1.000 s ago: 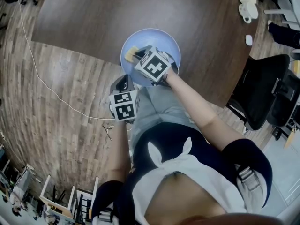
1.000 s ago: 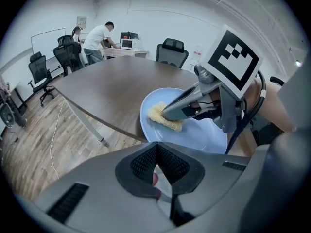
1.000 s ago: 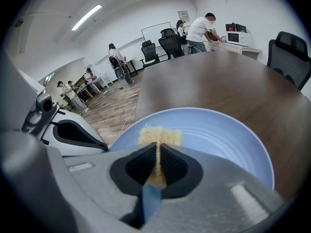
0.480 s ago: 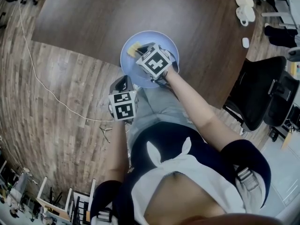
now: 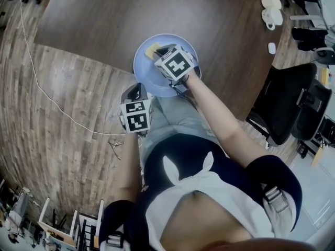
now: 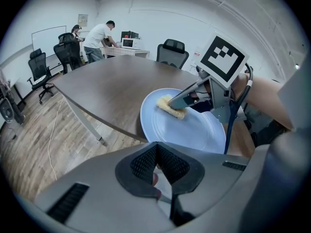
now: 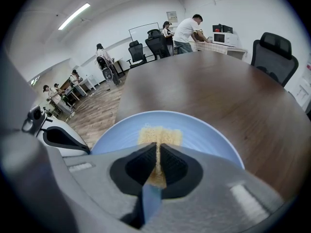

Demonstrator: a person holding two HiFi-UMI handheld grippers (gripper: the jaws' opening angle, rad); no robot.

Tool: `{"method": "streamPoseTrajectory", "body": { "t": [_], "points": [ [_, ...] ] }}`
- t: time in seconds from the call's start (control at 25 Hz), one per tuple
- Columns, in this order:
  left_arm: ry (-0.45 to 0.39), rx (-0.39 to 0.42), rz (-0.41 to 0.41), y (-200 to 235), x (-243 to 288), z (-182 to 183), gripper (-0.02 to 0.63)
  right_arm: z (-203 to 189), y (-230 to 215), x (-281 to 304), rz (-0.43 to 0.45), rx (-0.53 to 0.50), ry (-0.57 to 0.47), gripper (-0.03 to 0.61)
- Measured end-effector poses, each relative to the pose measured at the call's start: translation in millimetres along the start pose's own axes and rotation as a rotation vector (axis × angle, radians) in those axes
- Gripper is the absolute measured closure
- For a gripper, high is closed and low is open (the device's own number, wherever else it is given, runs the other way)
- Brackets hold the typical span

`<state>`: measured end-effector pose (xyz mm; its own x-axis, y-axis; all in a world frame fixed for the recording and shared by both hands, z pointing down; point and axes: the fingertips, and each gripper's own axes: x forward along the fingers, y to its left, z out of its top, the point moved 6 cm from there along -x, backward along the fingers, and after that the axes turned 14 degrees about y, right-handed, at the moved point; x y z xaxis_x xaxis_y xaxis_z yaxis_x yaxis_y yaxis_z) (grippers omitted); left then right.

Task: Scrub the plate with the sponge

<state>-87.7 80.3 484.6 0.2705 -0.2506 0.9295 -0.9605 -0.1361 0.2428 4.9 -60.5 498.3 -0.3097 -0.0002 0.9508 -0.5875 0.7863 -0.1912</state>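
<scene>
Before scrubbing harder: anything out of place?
The plate seems to overhang the table edge; the left claw hangs shut beside it, not steadying it. The right claw holds the sponge on it.

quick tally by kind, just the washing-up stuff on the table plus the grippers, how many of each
plate: 1
sponge: 1, yellow, lying on the plate
grippers: 2, the left gripper shut on nothing, the right gripper shut on the sponge
total: 4
</scene>
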Motion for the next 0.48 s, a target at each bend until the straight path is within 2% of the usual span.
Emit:
{"method": "streamPoseTrajectory", "body": {
  "t": [0.48],
  "points": [
    [-0.003,-0.015,-0.013,-4.1,-1.0,-0.5,0.611,-17.1,-23.7,-7.6,-0.023,0.057,0.040,0.557]
  ]
}}
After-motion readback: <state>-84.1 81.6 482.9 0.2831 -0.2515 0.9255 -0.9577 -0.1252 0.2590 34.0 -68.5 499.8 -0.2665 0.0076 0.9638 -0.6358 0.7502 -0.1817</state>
